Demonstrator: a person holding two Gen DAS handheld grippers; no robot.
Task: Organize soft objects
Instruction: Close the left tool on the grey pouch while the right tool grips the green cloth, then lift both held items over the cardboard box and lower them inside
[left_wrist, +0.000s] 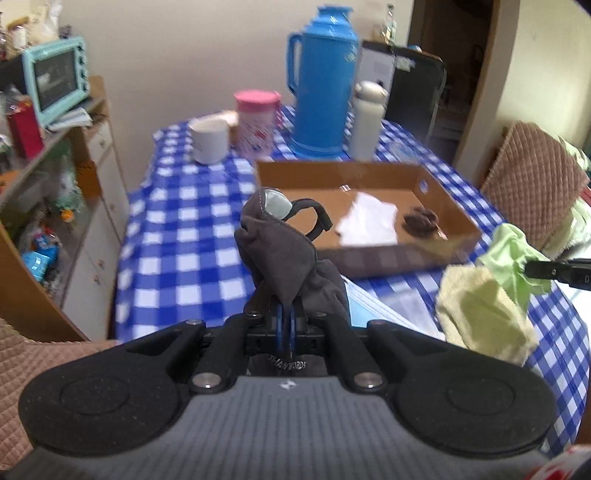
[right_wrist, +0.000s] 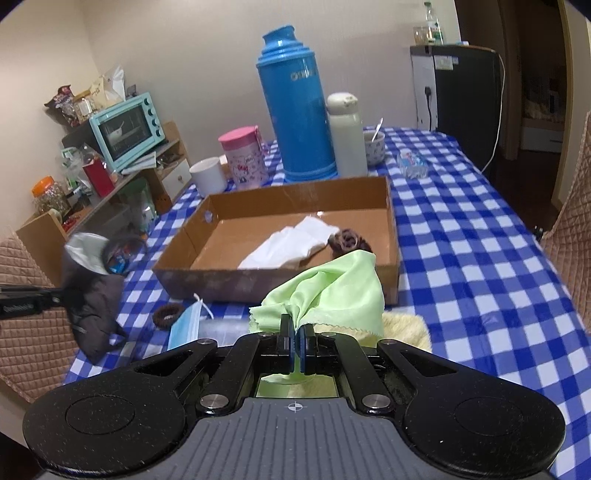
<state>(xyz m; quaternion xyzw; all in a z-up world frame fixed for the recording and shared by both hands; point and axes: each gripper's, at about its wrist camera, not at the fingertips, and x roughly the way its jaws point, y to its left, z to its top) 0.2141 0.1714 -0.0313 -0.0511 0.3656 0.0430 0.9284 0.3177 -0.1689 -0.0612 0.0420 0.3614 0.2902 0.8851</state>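
At lower centre of the left wrist view, we find the left gripper (left_wrist: 287, 325) with its jaws clamped on a dark grey cloth pouch (left_wrist: 284, 251), which stands up off the worktop (left_wrist: 184, 258); a pale lining and a black strap loop show at its top. No earlier frame is at hand, so we note only the grip as it stands.

At lower centre of the right wrist view, the right gripper (right_wrist: 297, 347) has its jaws pinched tight on a light green cloth (right_wrist: 332, 288), bunched and lifted. Beneath and just behind it lies a pale yellow fluffy towel (right_wrist: 406, 328) on the blue-and-white checked worktop.

In mid-frame of both views sits an open cardboard tray (right_wrist: 221, 280). Inside it we see a white cloth (right_wrist: 291, 243) and a brown hair scrunchie (right_wrist: 347, 242), the two touching or nearly so.

In the lower left of the right wrist view, a dark hair tie (right_wrist: 168, 315) and a blue face mask (right_wrist: 184, 328) lie on the worktop just in front of the tray, side by side.

Behind the tray, toward the top of the frame: a blue thermos jug (right_wrist: 295, 110), a white bottle (right_wrist: 345, 136), a pink-lidded container (right_wrist: 243, 158) and a white mug (right_wrist: 208, 177).
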